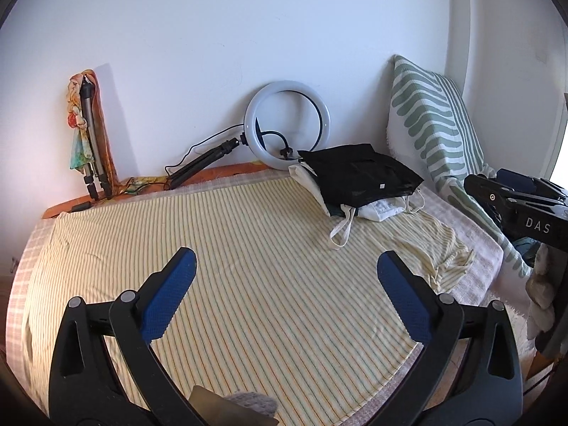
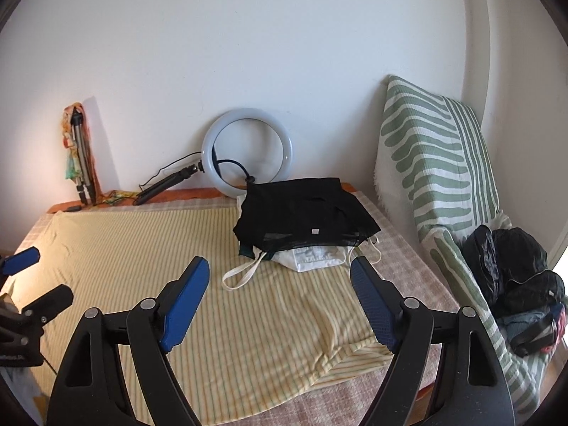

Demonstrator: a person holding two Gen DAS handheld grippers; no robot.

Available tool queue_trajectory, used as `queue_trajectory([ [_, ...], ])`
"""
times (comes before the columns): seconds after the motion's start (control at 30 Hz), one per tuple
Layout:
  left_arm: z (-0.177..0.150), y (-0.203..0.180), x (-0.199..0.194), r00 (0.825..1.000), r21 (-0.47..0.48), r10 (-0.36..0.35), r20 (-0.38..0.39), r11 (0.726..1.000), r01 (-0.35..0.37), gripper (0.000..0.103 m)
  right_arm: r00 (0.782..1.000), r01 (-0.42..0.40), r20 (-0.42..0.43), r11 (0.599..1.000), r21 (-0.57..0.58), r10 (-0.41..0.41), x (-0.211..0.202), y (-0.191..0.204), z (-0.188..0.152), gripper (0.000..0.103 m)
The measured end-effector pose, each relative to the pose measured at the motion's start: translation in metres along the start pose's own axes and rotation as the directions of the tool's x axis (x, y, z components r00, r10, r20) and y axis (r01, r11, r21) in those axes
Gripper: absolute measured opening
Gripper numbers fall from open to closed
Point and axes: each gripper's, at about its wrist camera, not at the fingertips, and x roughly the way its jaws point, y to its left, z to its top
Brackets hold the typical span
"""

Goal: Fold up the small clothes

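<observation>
A pale yellow striped garment (image 1: pixel 248 248) lies spread flat across the bed; its right edge is folded and rumpled (image 2: pixel 337 348). My left gripper (image 1: pixel 285 259) hovers over its middle, open, with nothing between the blue pads. Over the garment's right part, my right gripper (image 2: pixel 279 266) also stands open and empty. Each gripper shows in the other's view: the right gripper (image 1: pixel 514 206) at the right edge, the left gripper (image 2: pixel 39 280) at the left edge. Behind the garment sits a stack of folded clothes with a black piece (image 2: pixel 305 213) on top and a white one with straps (image 2: pixel 312 259) beneath.
A ring light (image 1: pixel 287 124) on a small tripod leans on the wall behind the stack. A green-and-white pillow (image 2: pixel 433 163) stands at the right. Dark clothes (image 2: pixel 514 273) are heaped by it. A folded tripod (image 1: pixel 90 142) stands at the back left. A checked cover (image 2: pixel 355 390) underlies everything.
</observation>
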Motion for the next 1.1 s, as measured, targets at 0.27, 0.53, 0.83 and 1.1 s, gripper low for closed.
queue_trajectory([
  [0.27,0.0009,-0.002,0.003,1.0,0.018,-0.008,-0.007,1.0,0.009,0.103,1.0,0.009,-0.008,1.0,0.003,-0.009,0.0035,-0.0008,-0.0056,0.082],
  [0.53,0.0025,-0.0026,0.0039,1.0,0.025,-0.001,-0.007,1.0,0.001,0.103,1.0,0.01,-0.008,1.0,-0.002,-0.01,0.0063,-0.0004,-0.0051,0.082],
  [0.83,0.0018,-0.0019,0.0003,1.0,0.038,0.005,0.002,0.999,-0.005,0.103,1.0,0.002,-0.006,1.0,-0.024,-0.002,0.0064,0.0037,-0.004,0.082],
  [1.1,0.0019,-0.0005,0.0,1.0,0.04,-0.001,0.0,0.999,0.001,0.103,1.0,0.002,-0.005,0.999,-0.037,-0.002,0.0059,0.0059,-0.0039,0.082],
])
